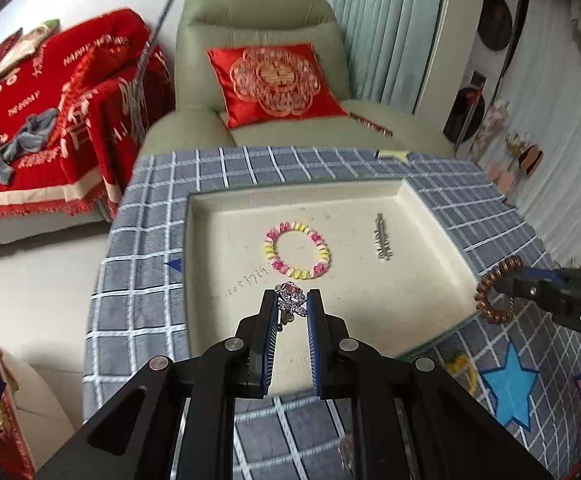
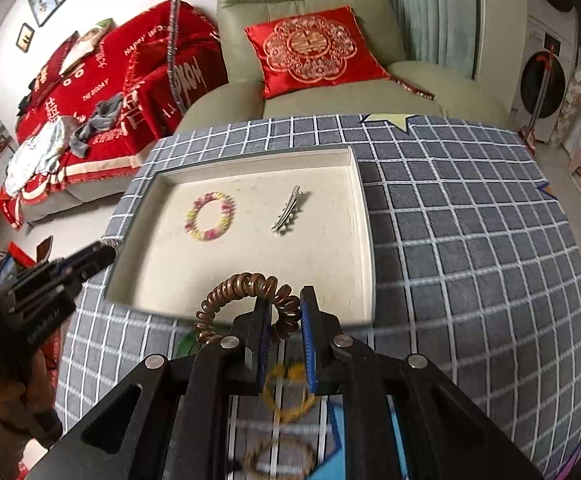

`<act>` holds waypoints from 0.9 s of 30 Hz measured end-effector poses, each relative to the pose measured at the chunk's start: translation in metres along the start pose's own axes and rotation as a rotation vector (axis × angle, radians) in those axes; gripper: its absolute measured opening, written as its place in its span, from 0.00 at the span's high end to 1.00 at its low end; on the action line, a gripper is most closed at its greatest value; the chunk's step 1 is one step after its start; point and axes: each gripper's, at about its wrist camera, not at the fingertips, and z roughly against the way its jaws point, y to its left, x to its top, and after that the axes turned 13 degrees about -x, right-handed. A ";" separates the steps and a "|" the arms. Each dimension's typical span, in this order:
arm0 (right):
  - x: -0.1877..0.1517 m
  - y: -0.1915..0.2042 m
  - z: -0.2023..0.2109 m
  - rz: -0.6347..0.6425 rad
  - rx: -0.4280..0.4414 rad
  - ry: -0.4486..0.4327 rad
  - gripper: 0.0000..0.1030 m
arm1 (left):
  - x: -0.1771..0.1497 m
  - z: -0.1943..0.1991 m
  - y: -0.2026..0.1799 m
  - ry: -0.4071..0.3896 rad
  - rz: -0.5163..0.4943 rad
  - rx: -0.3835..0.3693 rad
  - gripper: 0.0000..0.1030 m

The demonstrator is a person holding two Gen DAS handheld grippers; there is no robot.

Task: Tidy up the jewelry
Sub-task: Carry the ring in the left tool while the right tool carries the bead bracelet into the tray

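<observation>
A cream tray (image 1: 218, 216) (image 2: 354, 216) lies on the checked cloth. In it are a pink-and-yellow spiral hair tie (image 1: 297, 255) (image 2: 210, 216) and a silver hair clip (image 1: 381, 237) (image 2: 288, 213). My left gripper (image 1: 291, 302) is shut on a sparkling pink-stone jewel (image 1: 290, 298), held over the tray's near part. My right gripper (image 2: 285, 304) is shut on a brown spiral hair tie (image 2: 242, 300) above the tray's near edge; the hair tie also shows in the left wrist view (image 1: 496, 294).
A yellow ring (image 2: 288, 392) and a brownish bracelet (image 2: 278, 458) lie blurred on the cloth under my right gripper. A blue star mat (image 1: 510, 384) lies at the near right. A green armchair with a red cushion (image 1: 276, 80) stands behind the table.
</observation>
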 end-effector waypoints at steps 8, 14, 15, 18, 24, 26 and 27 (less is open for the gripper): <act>0.032 0.002 -0.065 -0.024 0.009 0.060 0.85 | 0.018 -0.046 0.014 0.053 0.019 0.051 0.72; 0.052 0.002 -0.093 -0.041 -0.006 0.051 0.85 | 0.033 -0.070 0.027 0.055 0.050 0.105 0.72; 0.056 0.002 -0.098 -0.042 -0.015 0.047 0.85 | 0.035 -0.073 0.029 0.052 0.052 0.119 0.72; 0.066 0.002 -0.111 -0.055 -0.026 0.050 0.85 | 0.038 -0.082 0.031 0.052 0.043 0.149 0.72; 0.069 0.004 -0.134 -0.052 -0.039 0.075 0.85 | 0.033 -0.100 0.034 0.091 0.034 0.201 0.72; 0.066 0.005 -0.138 -0.045 -0.045 0.080 0.84 | 0.032 -0.105 0.033 0.112 0.027 0.206 0.72; 0.065 0.005 -0.139 -0.043 -0.048 0.074 0.84 | 0.032 -0.104 0.031 0.109 0.017 0.213 0.72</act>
